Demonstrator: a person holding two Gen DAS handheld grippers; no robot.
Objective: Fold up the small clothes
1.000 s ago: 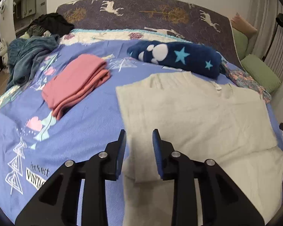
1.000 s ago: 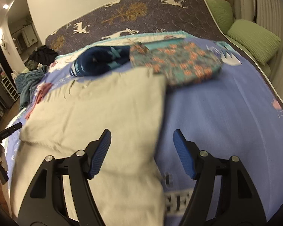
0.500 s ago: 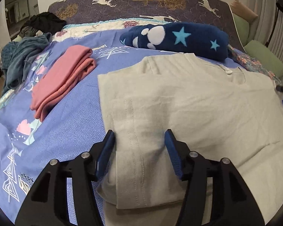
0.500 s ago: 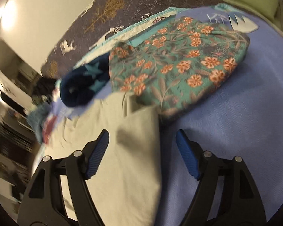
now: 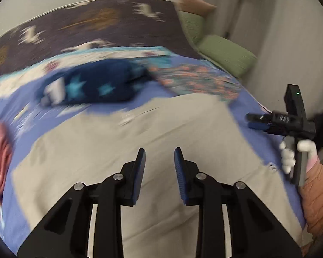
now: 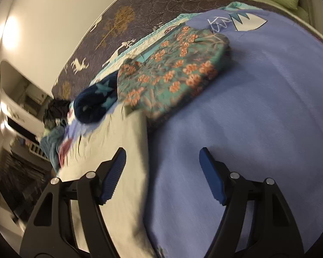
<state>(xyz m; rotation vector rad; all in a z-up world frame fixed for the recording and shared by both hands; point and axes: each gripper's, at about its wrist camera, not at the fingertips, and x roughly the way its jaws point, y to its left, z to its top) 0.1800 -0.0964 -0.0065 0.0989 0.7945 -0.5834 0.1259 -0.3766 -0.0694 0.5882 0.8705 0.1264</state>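
Cloth now fills the left view after both empty, parted grippers swung toward one o'clock, likely repositioning for another fold.

looks like a bedroom in someone's home. there's a big bed with a blue printed sheet, a dark headboard covered in deer and trees, green cushions by the wall, and clothes lying all over the bed. plain white walls, warm lamps off to the side.
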